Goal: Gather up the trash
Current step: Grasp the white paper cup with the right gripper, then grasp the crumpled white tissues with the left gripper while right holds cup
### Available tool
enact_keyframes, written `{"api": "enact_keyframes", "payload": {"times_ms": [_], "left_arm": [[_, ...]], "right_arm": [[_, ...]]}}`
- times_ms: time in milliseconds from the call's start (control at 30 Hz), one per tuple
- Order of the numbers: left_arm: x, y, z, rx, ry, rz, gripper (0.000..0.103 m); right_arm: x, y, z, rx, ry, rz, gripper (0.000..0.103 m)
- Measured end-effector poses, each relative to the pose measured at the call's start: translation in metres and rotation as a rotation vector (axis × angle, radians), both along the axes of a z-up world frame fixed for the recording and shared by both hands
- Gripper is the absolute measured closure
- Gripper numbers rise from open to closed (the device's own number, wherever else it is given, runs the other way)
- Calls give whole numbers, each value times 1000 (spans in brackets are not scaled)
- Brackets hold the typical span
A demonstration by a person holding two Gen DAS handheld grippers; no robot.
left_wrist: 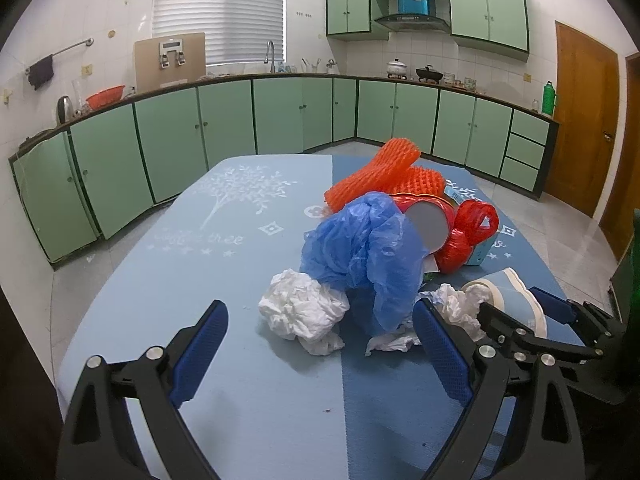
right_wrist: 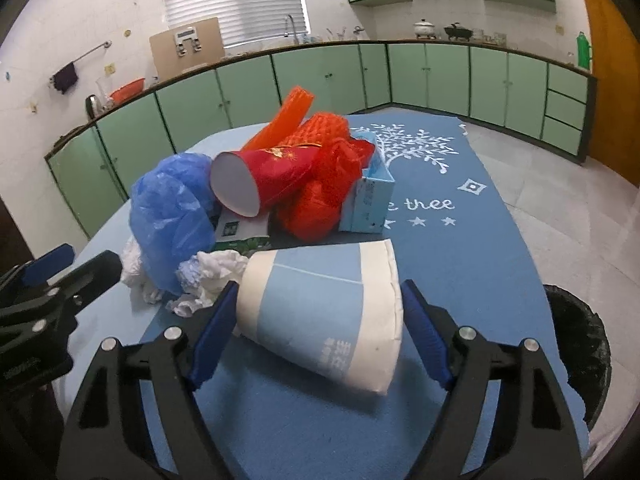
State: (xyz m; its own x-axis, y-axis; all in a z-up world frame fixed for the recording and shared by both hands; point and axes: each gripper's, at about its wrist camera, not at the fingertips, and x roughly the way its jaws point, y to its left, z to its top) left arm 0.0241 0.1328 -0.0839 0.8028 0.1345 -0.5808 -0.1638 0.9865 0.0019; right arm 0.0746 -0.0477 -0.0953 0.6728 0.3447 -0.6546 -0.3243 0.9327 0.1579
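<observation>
Room: kitchen, green cabinets (left_wrist: 224, 120) round the walls, blinds (left_wrist: 218, 12) over the sink.
Surface: table under blue tree-print cloth (right_wrist: 452, 216).
Trash heap: mid-table; blue plastic bag (left_wrist: 360, 240), red paper cup (right_wrist: 264, 180) on its side, orange foam netting (left_wrist: 384, 172), red bag (right_wrist: 324, 200), light-blue carton (right_wrist: 372, 200), crumpled tissues (left_wrist: 300, 312).
Right gripper (right_wrist: 316, 332): jaws straddle a white-and-blue paper cup (right_wrist: 320, 316) lying on its side, at 6 o'clock of the heap; left pad touching the cup wall, right pad just beside it; can't tell if it's squeezing.
Left gripper (left_wrist: 320, 352): jaws spread wide, nothing between the pads, tissues just beyond the tips.
Bin: black-lined bin (right_wrist: 580, 344) on the floor at 3 o'clock of the cup.
</observation>
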Motion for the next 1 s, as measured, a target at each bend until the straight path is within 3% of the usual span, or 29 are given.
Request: {"api": "enact_keyframes", "payload": {"times_ms": [767, 1000], "left_arm": [[9, -79, -9, -54, 46, -162, 12], [34, -88, -26, -63, 97, -144, 12]], "right_arm": [[-9, -87, 20, -31, -83, -161, 26], [-7, -106, 17, -36, -79, -199, 26]]}}
